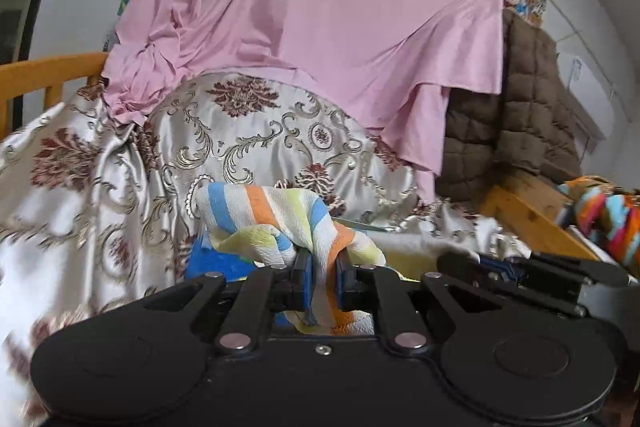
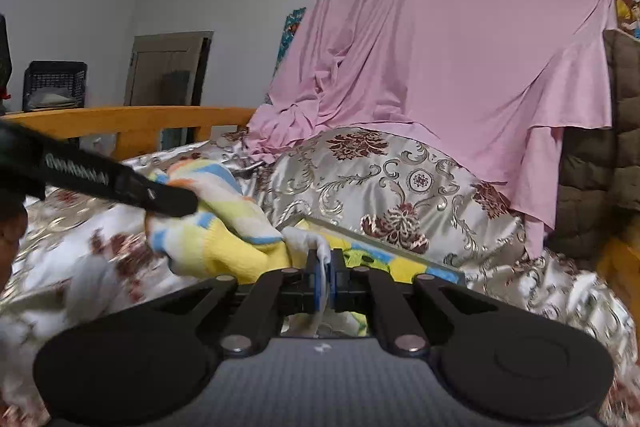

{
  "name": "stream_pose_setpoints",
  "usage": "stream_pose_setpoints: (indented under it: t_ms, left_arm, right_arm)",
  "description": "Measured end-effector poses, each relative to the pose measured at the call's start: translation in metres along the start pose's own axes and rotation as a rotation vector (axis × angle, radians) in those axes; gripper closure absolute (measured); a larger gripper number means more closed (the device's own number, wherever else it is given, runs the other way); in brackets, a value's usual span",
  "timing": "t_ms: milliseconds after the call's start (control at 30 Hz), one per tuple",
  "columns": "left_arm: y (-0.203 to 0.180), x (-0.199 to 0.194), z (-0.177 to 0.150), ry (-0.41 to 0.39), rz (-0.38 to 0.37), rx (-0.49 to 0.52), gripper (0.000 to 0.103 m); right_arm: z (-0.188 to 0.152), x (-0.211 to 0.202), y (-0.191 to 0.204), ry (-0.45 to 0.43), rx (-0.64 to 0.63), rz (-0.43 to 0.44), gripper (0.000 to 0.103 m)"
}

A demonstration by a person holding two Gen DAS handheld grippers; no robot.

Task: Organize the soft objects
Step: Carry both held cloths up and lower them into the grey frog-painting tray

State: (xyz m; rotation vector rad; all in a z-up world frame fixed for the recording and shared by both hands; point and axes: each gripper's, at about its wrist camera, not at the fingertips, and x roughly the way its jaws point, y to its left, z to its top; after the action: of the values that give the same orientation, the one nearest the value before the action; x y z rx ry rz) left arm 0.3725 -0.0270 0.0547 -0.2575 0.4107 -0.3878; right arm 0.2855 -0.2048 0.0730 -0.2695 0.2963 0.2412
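Between both tongs (image 1: pixel 320 263) (image 2: pixel 326 267): striped towel (image 1: pixel 260 219), pinched, stretched.

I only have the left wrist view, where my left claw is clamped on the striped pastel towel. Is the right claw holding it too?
Observer: Yes. The right claw is shut on a white edge of the striped pastel towel.
Operator: How does the towel lie between the two?
Observer: It bunches in a lump from the left claw across to the right one, above the patterned satin bedspread.
Operator: Anything further off to my left?
Observer: A black slatted crate stands beyond the orange wooden bed rail.
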Motion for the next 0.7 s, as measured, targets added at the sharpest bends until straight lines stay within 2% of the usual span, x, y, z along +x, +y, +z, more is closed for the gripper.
stream_pose_setpoints:
  t_ms: [167, 367, 533, 700]
  left_arm:
    - [0.022, 0.071, 0.005, 0.049, 0.02, -0.035, 0.091]
    - [0.044, 0.132, -0.005, 0.135, 0.057, -0.07, 0.091]
    - [0.051, 0.159, -0.016, 0.206, 0.079, -0.085, 0.09]
    - [0.048, 0.163, -0.023, 0.243, 0.095, -0.083, 0.087]
  right_arm:
    - [0.012, 0.08, -0.027, 0.071, 0.056, -0.017, 0.098]
    - [0.001, 0.162, -0.07, 0.18, 0.214, -0.031, 0.098]
    - [-0.022, 0.192, -0.091, 0.267, 0.288, -0.033, 0.098]
    - [-0.044, 0.199, -0.095, 0.331, 0.322, -0.034, 0.097]
